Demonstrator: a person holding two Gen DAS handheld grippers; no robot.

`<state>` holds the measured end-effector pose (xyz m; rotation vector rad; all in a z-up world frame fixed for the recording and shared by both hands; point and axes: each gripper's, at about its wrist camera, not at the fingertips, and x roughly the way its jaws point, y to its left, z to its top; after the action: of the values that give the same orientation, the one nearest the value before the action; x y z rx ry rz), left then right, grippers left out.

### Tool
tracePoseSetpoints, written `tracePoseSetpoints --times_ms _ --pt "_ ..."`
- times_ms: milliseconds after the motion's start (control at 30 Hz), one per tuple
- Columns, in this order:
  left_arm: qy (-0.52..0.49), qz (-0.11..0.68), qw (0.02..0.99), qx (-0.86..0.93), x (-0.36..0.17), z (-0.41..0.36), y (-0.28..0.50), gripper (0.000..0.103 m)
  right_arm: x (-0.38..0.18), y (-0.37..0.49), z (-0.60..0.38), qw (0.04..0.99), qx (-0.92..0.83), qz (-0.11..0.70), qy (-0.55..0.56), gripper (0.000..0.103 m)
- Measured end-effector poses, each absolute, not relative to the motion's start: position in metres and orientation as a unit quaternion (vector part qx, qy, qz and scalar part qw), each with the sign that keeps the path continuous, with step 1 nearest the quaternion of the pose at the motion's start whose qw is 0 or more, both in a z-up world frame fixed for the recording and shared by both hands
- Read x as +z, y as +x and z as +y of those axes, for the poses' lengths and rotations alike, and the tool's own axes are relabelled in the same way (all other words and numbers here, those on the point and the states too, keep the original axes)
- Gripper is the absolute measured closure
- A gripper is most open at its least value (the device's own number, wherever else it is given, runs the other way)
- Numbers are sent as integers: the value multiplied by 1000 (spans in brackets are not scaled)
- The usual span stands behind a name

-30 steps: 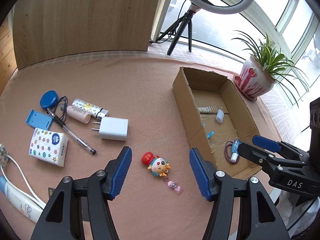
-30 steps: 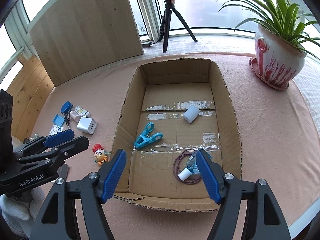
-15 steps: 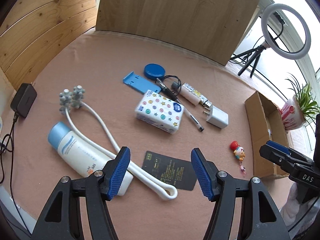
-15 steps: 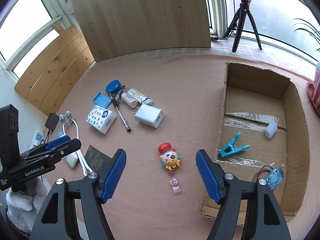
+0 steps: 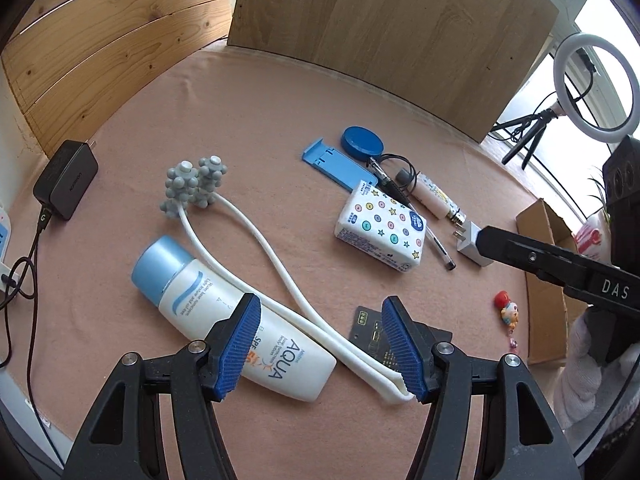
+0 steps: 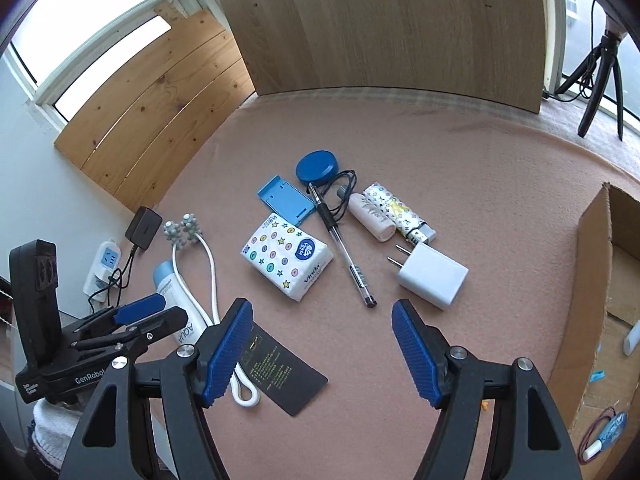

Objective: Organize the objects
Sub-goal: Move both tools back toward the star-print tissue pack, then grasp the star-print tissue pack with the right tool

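Both claws gape wide and empty: the left gripper [image 5: 322,344] above a glossy lotion tube [image 5: 236,320] and a looped massager [image 5: 280,276], the right gripper [image 6: 322,354] above felt [image 6: 460,184] beside a matte black card [image 6: 284,376], near the front edge.

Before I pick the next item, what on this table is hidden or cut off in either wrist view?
- Cardboard box: right wrist view, cut off by the frame edge; most of its contents unseen.
- Black card: left wrist view, partly behind the left claw; print too small to read.
- Sunscreen bottle: right wrist view, lower part behind the left claw.
- White charger: left wrist view, partly behind the right claw.
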<state>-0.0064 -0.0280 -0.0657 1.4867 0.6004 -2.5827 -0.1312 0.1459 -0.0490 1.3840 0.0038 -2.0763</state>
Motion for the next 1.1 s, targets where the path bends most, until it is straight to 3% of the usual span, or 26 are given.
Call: tracePoseSetpoints --times_ms 67,133,200,467,733,967,1100 --pt "487 196 43 -850 -68 -25 -10 32 -56 -141 130 334 -775 0 536 34" --pt "486 188 39 -853 -69 -21 -14 19 -64 -149 113 350 -762 2 544 34" --pt "486 175 31 -856 -70 -15 -18 18 -72 -159 99 347 -757 7 553 35" --pt "507 144 4 -850 -76 -2 -42 16 -93 -186 70 340 -744 12 576 56" --pt "512 161 -9 -844 -86 -5 -58 17 -101 -191 74 339 -727 0 597 62" --pt "520 151 -11 -840 -93 -4 -62 36 -115 -178 92 359 -670 -79 645 71" --pt "523 160 -18 -837 -97 -2 -69 37 -115 -172 92 356 -675 -79 641 71"
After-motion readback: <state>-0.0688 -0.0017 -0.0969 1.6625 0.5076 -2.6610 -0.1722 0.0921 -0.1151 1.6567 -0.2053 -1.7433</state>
